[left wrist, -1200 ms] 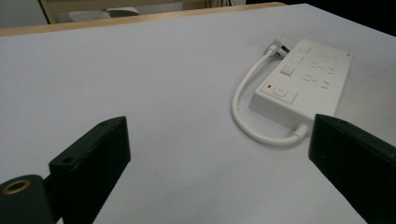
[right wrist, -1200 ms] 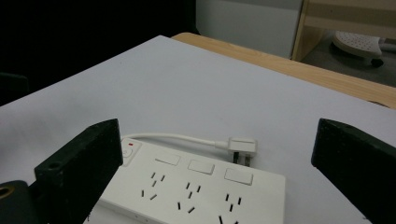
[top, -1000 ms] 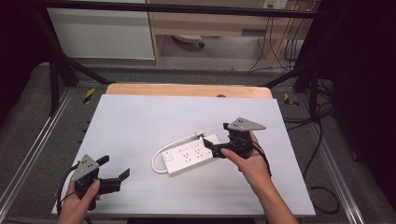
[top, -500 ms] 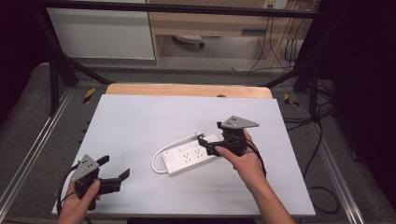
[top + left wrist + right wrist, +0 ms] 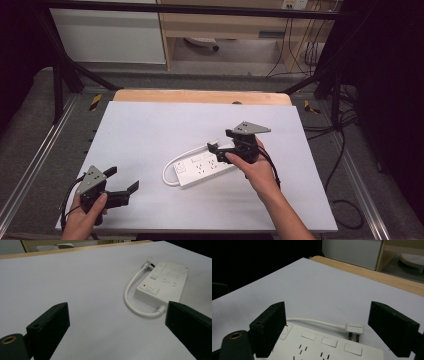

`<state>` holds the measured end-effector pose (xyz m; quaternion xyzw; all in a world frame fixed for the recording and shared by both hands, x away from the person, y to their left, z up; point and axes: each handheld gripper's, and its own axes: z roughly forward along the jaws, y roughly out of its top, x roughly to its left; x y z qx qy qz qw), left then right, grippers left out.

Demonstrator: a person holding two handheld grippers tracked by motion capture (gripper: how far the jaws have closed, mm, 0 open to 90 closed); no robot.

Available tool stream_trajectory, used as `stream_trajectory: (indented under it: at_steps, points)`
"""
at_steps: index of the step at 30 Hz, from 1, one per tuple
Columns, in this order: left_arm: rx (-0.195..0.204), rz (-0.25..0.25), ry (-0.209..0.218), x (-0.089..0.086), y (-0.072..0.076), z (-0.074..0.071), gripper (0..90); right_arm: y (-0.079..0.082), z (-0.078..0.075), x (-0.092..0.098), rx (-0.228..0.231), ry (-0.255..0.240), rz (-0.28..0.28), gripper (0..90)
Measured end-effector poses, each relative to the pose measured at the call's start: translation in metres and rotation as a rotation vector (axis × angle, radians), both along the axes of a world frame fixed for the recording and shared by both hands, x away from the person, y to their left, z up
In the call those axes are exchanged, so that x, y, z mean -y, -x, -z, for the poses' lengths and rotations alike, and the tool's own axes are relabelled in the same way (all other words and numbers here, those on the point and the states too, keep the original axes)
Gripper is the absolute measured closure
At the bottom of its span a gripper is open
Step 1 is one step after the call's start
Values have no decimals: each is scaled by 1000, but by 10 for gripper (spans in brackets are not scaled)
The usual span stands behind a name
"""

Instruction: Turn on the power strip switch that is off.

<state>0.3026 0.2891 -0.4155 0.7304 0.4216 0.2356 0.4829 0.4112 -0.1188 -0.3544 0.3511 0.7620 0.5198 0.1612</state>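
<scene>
While the left gripper (image 5: 121,186) is waiting at the lower left of the high view with its jaws spread wide and holding nothing, its camera is looking across bare white table (image 5: 150,130) toward the power strip (image 5: 205,168), suggesting it is being kept clear as a reserve. Farther in, at centre frame, the strip is lying flat with its short white cable (image 5: 135,307) looping back to the plug (image 5: 354,329) beside its far edge. Over the strip's right end, the right gripper (image 5: 216,148) is hovering, jaws wide and empty, apparently being lined up toward the plug.
</scene>
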Motion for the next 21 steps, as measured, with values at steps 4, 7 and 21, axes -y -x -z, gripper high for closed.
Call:
stream_trajectory:
  at_steps: [4,7,21]
  points:
    - [0,0,1,0,0,0,56,-3,2,-3,-11,-1,0,170]
    - [1,1,1,0,0,0,56,-4,4,-7,-14,4,-2,179]
    - [1,1,1,0,0,0,56,-11,15,-23,-28,34,-2,226]
